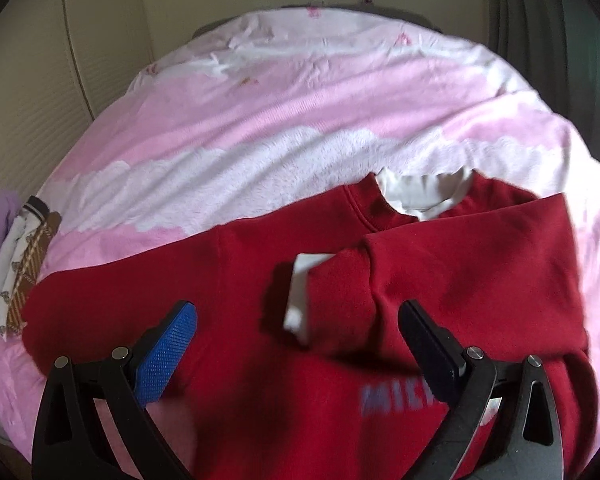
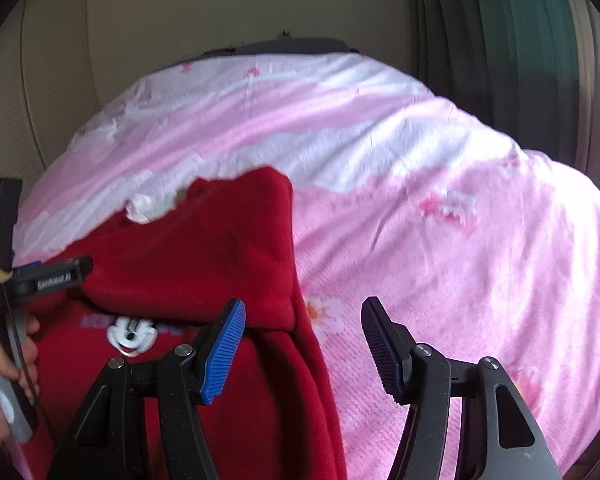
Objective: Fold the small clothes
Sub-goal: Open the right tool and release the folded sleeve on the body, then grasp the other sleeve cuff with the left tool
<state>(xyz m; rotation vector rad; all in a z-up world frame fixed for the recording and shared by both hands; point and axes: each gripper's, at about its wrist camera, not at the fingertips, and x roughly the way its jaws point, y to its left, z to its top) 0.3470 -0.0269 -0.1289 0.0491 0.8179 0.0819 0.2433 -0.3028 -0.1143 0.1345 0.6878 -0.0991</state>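
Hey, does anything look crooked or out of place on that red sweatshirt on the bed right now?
Only slightly. On the red sweatshirt, one sleeve is folded across the chest and its white cuff lies at a slant. The opposite sleeve is spread out unfolded toward a small pile of clothes. Nothing looks torn or spilled.

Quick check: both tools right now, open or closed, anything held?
Left tool: open, holding nothing, above the red sweatshirt.
Right tool: open, holding nothing, over the sweatshirt's edge and the pink blanket.
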